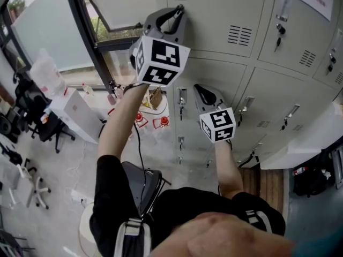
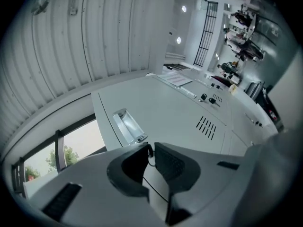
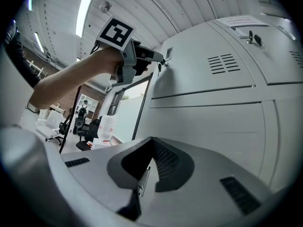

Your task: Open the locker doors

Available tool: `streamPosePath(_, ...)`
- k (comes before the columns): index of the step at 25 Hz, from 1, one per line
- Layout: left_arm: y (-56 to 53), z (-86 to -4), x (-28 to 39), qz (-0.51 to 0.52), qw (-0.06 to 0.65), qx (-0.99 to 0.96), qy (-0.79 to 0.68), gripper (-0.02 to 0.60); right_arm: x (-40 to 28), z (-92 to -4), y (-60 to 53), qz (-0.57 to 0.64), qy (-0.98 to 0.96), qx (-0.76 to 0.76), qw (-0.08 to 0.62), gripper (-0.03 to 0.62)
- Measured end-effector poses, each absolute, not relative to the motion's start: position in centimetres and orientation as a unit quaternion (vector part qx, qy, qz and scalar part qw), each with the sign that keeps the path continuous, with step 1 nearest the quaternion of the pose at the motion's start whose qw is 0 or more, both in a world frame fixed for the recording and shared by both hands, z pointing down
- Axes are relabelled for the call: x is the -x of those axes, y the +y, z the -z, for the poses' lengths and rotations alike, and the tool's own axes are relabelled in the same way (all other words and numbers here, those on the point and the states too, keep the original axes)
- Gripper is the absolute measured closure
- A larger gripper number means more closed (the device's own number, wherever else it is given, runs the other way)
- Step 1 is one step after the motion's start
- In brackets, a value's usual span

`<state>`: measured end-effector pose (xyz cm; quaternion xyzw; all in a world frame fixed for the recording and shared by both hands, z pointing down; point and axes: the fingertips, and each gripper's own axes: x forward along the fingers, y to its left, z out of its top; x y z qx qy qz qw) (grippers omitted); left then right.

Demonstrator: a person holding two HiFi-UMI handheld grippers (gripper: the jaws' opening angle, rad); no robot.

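Grey locker doors [image 1: 225, 42] fill the right of the head view, each with a vent and a lock. My left gripper [image 1: 179, 9] is raised to the upper door, just under its chrome recessed handle [image 2: 128, 126]. Its tips [image 2: 150, 146] stand almost together on a small dark key [image 2: 150, 154] in that door's lock; the right gripper view shows the same grip [image 3: 160, 63]. My right gripper [image 1: 200, 88] points at the door [image 3: 213, 126] one row lower. Its jaws [image 3: 151, 143] are shut, and a thin metal sliver [image 3: 142, 179] shows in the slit between them.
Neighbouring doors carry keys in their locks [image 1: 280, 32]. A pale open door [image 1: 305, 143] juts out at the lower right. Left of the lockers are a dark window frame [image 1: 88, 31], a water jug [image 1: 47, 71], a white box [image 1: 77, 114] and office chairs [image 1: 51, 127].
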<state>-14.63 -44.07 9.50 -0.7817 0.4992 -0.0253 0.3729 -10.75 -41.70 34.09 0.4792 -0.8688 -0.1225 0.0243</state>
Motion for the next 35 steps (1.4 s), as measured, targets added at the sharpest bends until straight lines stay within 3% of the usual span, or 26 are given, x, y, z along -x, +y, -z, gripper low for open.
streamPosePath(9,-44.2,-9.5,14.4,0.086,0.419,0.761,0.489,0.540,10.6,-35.2,-42.5,0.113,-0.873,-0.474,0.035,0.579)
streamPosePath(24,-44.6,-10.7,13.7,0.285,0.616,0.584,0.445,0.552,10.3,-36.6,-43.6,0.098,-0.880,-0.463,0.034,0.579)
streamPosePath(35,-44.9,-11.3,13.8,0.363,0.685,0.455,0.438,0.551,10.1,-36.9,-43.9,0.095,-0.882,-0.461,0.033,0.579)
